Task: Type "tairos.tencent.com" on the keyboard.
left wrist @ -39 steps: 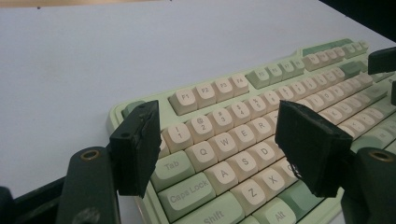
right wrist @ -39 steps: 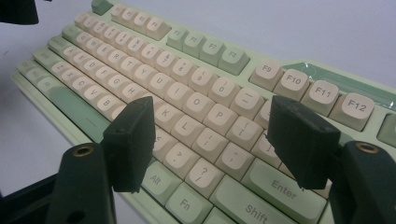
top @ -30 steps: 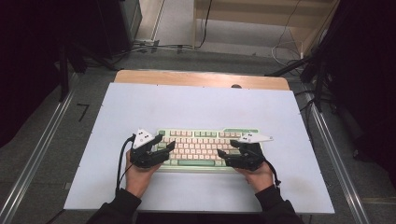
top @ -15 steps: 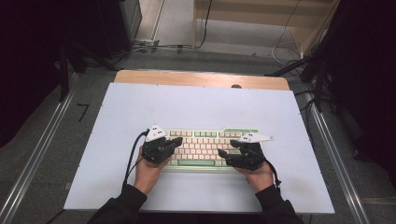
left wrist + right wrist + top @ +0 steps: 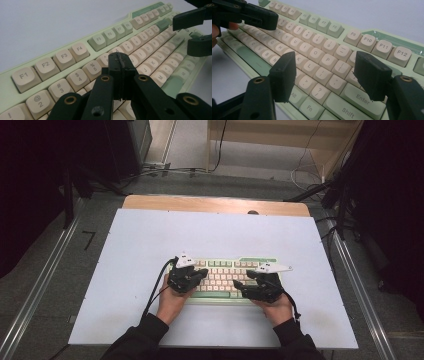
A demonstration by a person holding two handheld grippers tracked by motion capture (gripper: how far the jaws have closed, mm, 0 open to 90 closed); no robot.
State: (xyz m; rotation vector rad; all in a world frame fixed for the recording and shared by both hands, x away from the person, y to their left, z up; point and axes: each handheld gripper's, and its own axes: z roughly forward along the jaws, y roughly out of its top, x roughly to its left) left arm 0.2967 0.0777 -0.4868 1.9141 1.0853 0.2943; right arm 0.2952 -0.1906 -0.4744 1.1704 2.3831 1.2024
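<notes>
A mint-green keyboard (image 5: pixel 225 270) with cream keys lies on the white table, near its front edge. My left gripper (image 5: pixel 201 273) hovers over the keyboard's left half. In the left gripper view its jaws (image 5: pixel 120 61) are pressed together with nothing between them, just above the number row of the keyboard (image 5: pixel 62 57). My right gripper (image 5: pixel 241 283) is over the right half, and its jaws (image 5: pixel 324 72) stand apart above the letter keys of the keyboard (image 5: pixel 322 50) with nothing between them. The left gripper (image 5: pixel 257 18) also appears far off in the right gripper view.
The white tabletop (image 5: pixel 150 240) stretches to the left, right and behind the keyboard. A wooden strip (image 5: pixel 215 204) runs along its far edge. Metal rails (image 5: pixel 45 280) flank the table, and cables lie on the floor beyond it.
My left hand has slid to the right, from the keyboard's left end to over its keys. The right hand has stayed where it was.
</notes>
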